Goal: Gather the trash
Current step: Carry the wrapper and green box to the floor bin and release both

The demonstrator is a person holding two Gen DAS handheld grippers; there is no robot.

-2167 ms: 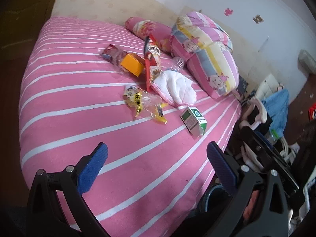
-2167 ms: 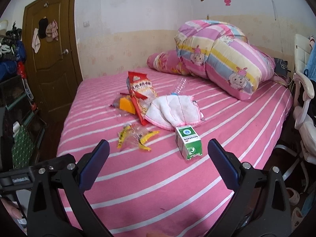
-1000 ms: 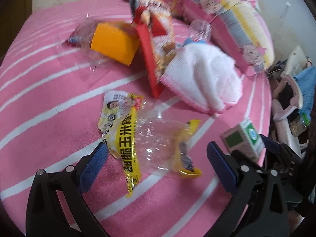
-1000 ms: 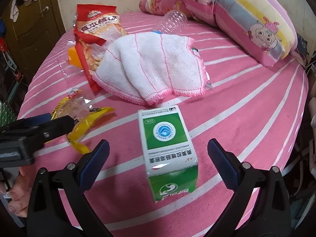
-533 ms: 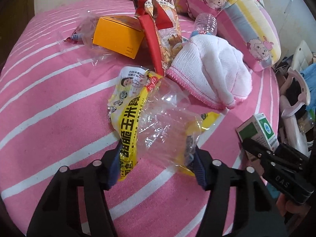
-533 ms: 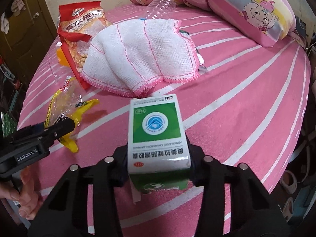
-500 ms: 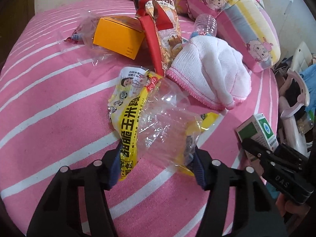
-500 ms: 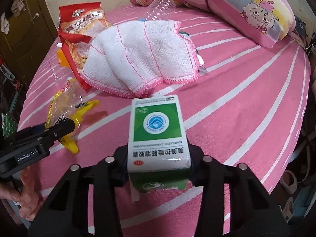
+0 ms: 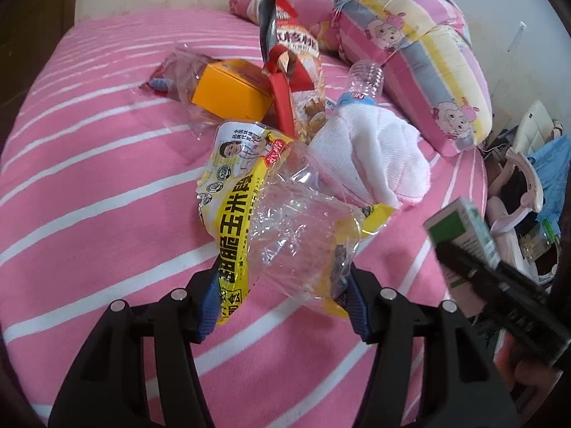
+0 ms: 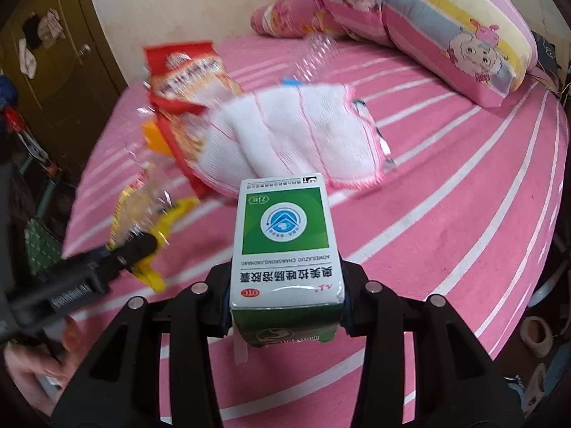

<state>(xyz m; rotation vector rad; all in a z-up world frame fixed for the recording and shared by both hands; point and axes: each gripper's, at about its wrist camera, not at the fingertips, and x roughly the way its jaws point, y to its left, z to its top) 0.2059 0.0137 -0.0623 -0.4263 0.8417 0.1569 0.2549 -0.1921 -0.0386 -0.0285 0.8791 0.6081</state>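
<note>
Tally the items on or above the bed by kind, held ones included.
Boxes: 2, the green medicine box in the right hand-held gripper and the orange box.
Plastic wrappers: 3, the yellow wrapper in the left hand-held gripper, the red snack bag and the clear wrapper.
Bottles: 1, the plastic bottle.
Cloths: 1, the white cloth.
Total: 7.

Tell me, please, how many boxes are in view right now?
2. The green box is gripped in the right gripper, off the bed. The orange box lies on the bed beside the red snack bag. The towel might hide others.
</note>
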